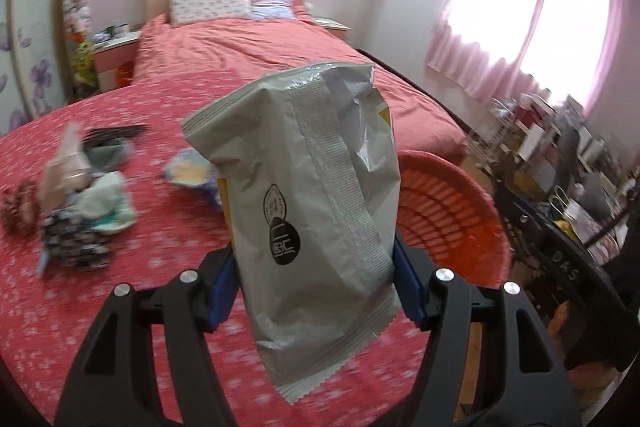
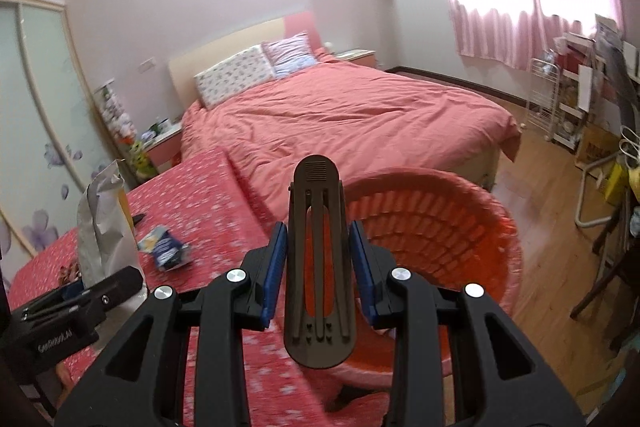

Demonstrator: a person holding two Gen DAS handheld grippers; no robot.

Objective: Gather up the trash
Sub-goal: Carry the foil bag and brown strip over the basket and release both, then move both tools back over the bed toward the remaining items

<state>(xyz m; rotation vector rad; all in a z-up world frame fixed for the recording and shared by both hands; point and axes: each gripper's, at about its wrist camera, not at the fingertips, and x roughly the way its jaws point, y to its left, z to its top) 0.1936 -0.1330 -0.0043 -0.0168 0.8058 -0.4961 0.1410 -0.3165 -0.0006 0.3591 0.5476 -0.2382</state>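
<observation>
In my left view, the left gripper (image 1: 316, 291) has its fingers squeezed on a gray bag (image 1: 304, 195) at mid-frame, lifted off the counter (image 1: 120, 307) so I can drop it in the red basket (image 1: 452, 211) at right. More trash (image 1: 80, 211) waits at left.

In my right view, the right gripper (image 2: 320, 275) pinches a dark clip (image 2: 318, 259) over the basket (image 2: 460, 227), ready to drop.

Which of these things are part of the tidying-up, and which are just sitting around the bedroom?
Part of the job:
grey snack bag in left gripper
black clip in right gripper
orange basket
blue wrapper

Just lying about:
bed
pillows
pink curtains
</observation>
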